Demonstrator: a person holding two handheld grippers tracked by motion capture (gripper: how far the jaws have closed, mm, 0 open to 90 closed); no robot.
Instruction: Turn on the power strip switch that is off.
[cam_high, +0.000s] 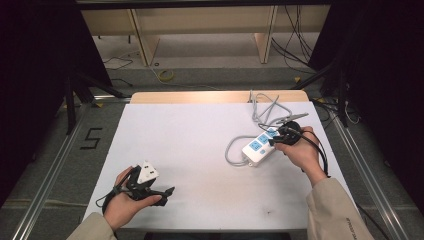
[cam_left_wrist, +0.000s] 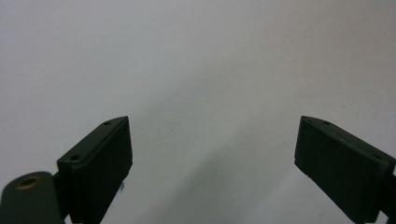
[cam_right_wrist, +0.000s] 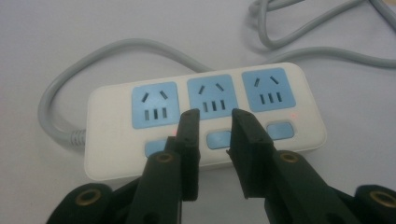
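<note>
At the left of the high view, the left claw (cam_high: 161, 194) rests low over the white counter (cam_high: 190, 150), well apart from the work; its own view shows the jaws standing wide with bare counter between them and nothing held. A small white block sits on top of that claw's body (possibly a plug or adapter; the view is too small to tell). Moving right, the power strip (cam_high: 259, 146) lies flat near the right edge of the counter, its grey cable (cam_high: 232, 150) looping out from the near end and trailing toward the far edge. The right claw (cam_right_wrist: 214, 122) hovers just above the strip's middle switch (cam_right_wrist: 218, 139), jaws narrow but parted, with nothing gripped between them. The step in hand appears to be working that middle switch. To do it well, keep the jaws narrow, bring one fingertip down squarely on the switch rather than on the socket face, and press straight down so the strip does not slide or tilt. The strip is a white rounded body with three blue socket panels in a row, each with a blue switch below it; small red indicator lights glow beside the first and third switches.
</note>
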